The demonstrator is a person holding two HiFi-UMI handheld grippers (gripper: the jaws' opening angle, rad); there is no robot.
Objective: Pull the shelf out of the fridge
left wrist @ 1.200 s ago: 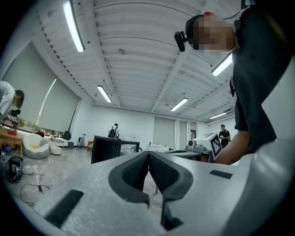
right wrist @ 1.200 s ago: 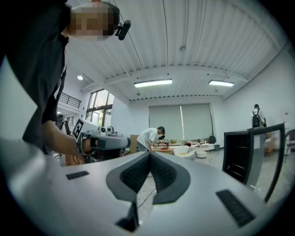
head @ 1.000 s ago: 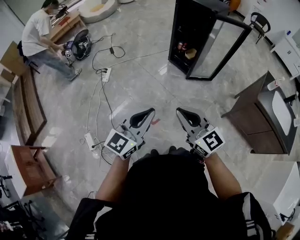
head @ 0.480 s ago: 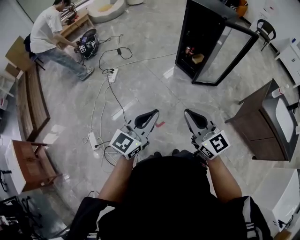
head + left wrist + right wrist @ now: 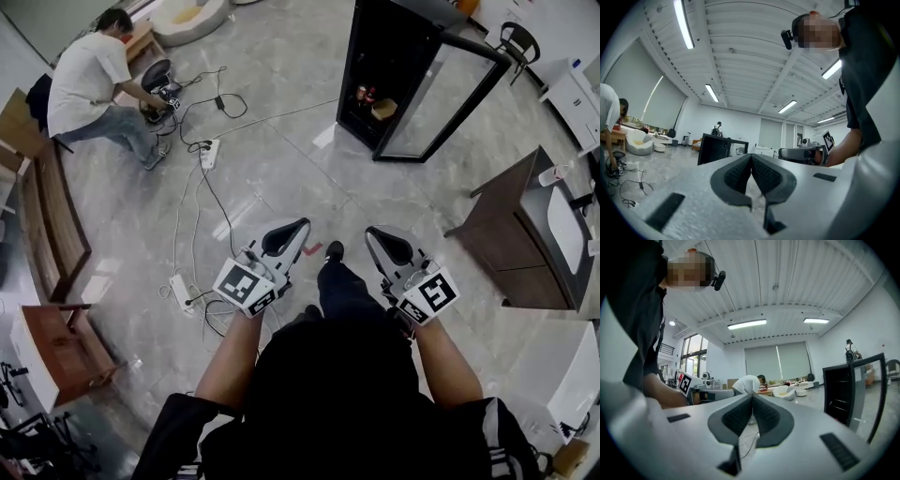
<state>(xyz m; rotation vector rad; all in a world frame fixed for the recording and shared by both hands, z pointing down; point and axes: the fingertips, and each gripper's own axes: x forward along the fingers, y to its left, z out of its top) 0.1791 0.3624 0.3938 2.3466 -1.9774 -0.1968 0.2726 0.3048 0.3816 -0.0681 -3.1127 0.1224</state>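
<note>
Both the left gripper [image 5: 302,225] and right gripper [image 5: 371,234] are clenched on nothing. The fridge [image 5: 375,66], its door [image 5: 441,94] open, is located well ahead and slightly rightward, nearer the right gripper; the shelf inside cannot be made out.

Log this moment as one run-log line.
phase: before contact | left gripper: jaws shut, empty | right gripper: jaws shut, empty | fridge: door open, well ahead
</note>
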